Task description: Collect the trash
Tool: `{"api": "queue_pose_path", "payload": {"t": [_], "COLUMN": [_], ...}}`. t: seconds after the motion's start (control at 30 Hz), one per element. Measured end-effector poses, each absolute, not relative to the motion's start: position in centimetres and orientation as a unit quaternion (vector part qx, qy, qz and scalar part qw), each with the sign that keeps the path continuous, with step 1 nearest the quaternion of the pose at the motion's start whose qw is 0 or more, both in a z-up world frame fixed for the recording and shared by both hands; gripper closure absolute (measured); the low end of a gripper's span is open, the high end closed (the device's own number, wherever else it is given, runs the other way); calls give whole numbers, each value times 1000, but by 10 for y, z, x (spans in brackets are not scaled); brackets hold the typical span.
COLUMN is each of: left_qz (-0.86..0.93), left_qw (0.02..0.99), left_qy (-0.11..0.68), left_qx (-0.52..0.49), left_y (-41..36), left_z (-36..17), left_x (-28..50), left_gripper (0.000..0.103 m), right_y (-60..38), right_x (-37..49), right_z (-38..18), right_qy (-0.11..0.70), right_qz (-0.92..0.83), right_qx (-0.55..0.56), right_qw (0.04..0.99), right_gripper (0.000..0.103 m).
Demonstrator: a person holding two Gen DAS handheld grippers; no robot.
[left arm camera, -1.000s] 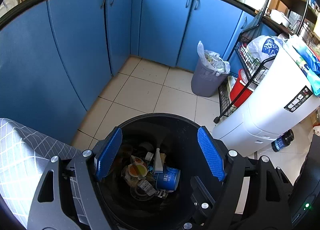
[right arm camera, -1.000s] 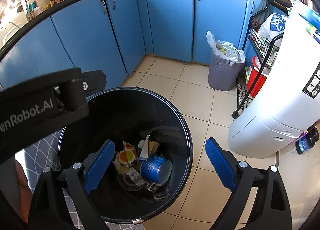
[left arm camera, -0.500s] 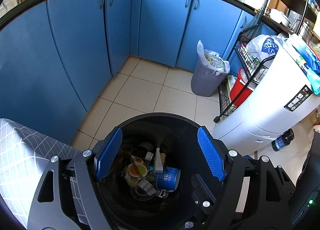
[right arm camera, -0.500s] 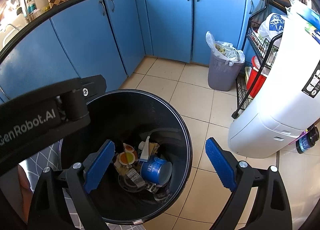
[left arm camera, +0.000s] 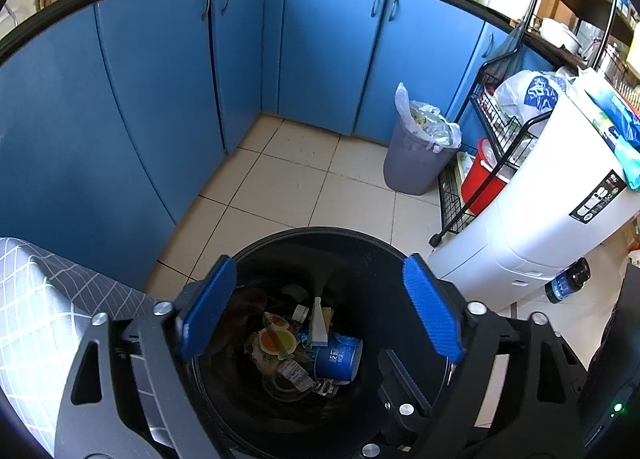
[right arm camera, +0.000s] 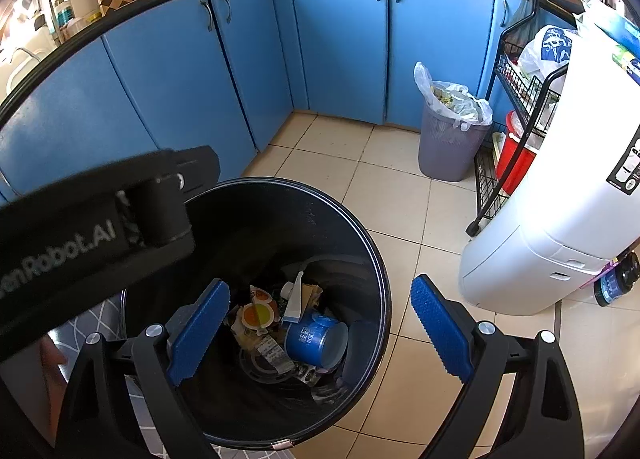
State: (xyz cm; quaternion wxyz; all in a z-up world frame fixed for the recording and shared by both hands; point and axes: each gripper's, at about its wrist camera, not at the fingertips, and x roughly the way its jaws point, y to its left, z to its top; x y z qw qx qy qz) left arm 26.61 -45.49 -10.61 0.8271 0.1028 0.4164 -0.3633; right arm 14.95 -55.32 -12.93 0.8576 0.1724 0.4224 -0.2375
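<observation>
You hold both tools over a round black bin (left arm camera: 360,255) that stands on the floor (left arm camera: 280,179) of smooth, pale square tiles. The bin has a thin, shiny rim and dark, smooth walls inside.

The trash (left arm camera: 296,343) lies at the bottom of the bin in a small heap. In it you can see a blue cup (left arm camera: 336,355) lying on its side with white writing on it. Its open mouth shows in the right view (right arm camera: 316,343). Just left of the cup is a round foil lid (left arm camera: 276,339) with orange and yellow on it. A flat white stick-like piece (left arm camera: 318,323) leans between them. Under the heap is a clear round plastic lid (left arm camera: 288,383).

Your left tool (left arm camera: 320,309) is wide open. Its two flat blue pads have a bumpy, rubbery face. It holds nothing and touches nothing. It hangs right above the bin's mouth.

Your right tool (right arm camera: 316,333) is wide open too, and it holds nothing. Its left pad is over the inside of the bin and its right pad is over the floor, past the rim. The black body of the left tool crosses the left side of this view.

Far away stand smooth blue cupboards (left arm camera: 160,79) with thin metal handles. A grey basket bin (left arm camera: 412,163) with a white bag stands near them. On the right is a big white plastic machine (left arm camera: 540,219). A grey cloth (left arm camera: 40,307) with white lines is at the near left.
</observation>
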Motion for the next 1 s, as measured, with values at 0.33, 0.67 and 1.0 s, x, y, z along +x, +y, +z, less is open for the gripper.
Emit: {"api": "queue_pose_path", "payload": {"t": [0.33,0.67,1.0], "left_qz": [-366,-362,-361], "left_qw": [829,830,836], "left_qy": [412,411,400], "left_qx": [97,102,106], "left_y": [-452,-452,-451], "left_z": [-104,-103,-99], "left_x": [269,270,268], "left_gripper": [8,5,4], "right_y": [-553,-554,-560], "right_x": [150,149,145], "right_z": [-127,-127,-131], "right_qy": [421,421,424], "right_qz": [-238,-240,-246], "right_qx": [172,171,173], "right_qw": [858,858,854], "right_gripper": [13,13,13]}}
